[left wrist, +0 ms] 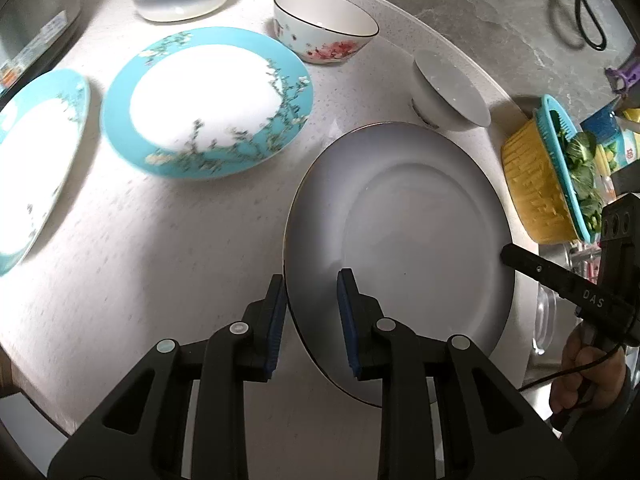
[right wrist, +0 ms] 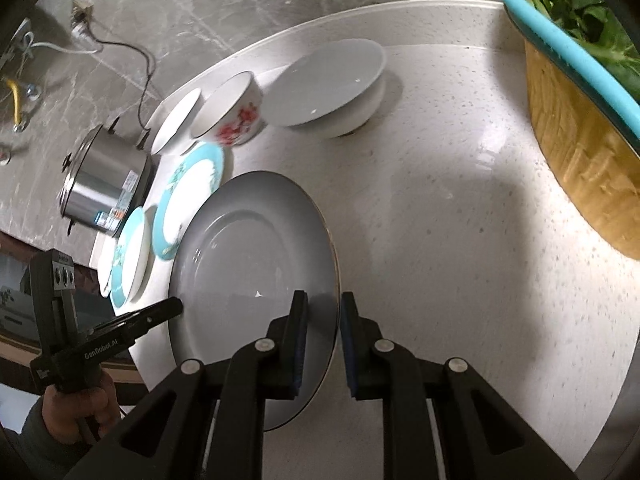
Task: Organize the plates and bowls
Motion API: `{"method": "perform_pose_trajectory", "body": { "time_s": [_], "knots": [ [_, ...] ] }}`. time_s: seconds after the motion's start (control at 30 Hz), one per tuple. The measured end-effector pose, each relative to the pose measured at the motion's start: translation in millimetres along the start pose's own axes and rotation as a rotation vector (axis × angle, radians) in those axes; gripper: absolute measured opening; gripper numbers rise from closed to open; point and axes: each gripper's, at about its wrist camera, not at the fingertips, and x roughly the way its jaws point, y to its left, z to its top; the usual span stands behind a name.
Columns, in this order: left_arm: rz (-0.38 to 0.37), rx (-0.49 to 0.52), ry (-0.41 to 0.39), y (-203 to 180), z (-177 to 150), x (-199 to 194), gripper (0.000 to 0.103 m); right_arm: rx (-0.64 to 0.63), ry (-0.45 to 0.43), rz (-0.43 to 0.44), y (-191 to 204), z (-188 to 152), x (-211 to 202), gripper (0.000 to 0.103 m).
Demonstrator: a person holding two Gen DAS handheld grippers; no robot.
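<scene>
Gripping the grey plate (left wrist: 400,240) by opposite rims, left gripper (left wrist: 312,316) and right gripper (right wrist: 324,340) jaws each clamped thinly across an edge, carrying it level above the surface (left wrist: 160,260) near its front edge, turquoise plate (left wrist: 208,104) lying leftward.

both grippers, left (left wrist: 312,280) and right (right wrist: 323,300), angled steeply down, jaws narrowly parted
</scene>
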Motion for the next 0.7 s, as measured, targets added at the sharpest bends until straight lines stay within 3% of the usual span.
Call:
{"method": "perform_pose_trajectory", "body": {
  "time_s": [0.3, 0.7],
  "knots": [
    [0.026, -0.03, -0.005, 23, -54, -37, 0.023, -0.057, 0.028, 0.02, 31, -32, -7, 0.018],
    [0.041, -0.041, 0.007, 50, -82, -23, 0.023, -0.08, 0.064, 0.005, 33, -59, 25, 0.018]
  ]
}}
